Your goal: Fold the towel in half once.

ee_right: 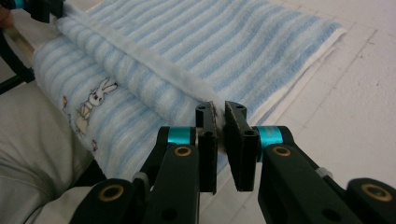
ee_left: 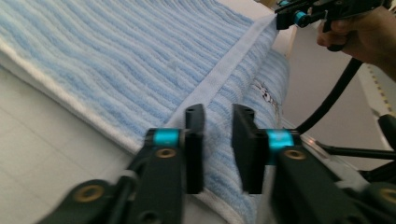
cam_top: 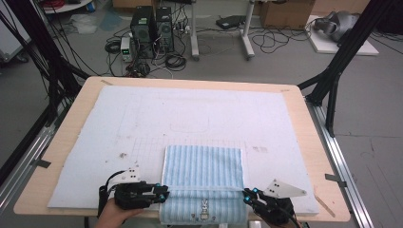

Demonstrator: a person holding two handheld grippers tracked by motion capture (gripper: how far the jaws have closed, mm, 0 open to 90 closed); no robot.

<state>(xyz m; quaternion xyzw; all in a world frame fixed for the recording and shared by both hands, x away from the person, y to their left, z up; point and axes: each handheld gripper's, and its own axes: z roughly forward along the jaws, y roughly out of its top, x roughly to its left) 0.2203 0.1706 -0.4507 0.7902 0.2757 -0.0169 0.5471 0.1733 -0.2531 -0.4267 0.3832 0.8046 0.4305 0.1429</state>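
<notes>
Our right claw [ee_right: 219, 122], low in the middle of the right gripper view, has its jaws nearly together on the white hem of the blue striped towel [cam_top: 203, 167]. It pinches that corner so the folded edge stays taut. Our left claw [ee_left: 218, 133], at the bottom centre of the left gripper view, stands partly apart with the towel's near edge between the jaws; the pads do not seem to press, so we judge that corner released.

In the high view the left claw [cam_top: 163, 192] and the right claw [cam_top: 248, 194] sit at the two ends of the hem, at the lower middle of the frame. The towel lies folded on the white mat [cam_top: 142, 114] covering the tabletop [cam_top: 304, 123]. Its bunny picture [cam_top: 204, 208] sits on the lower layer near the bottom edge, where the towel drapes toward us.
</notes>
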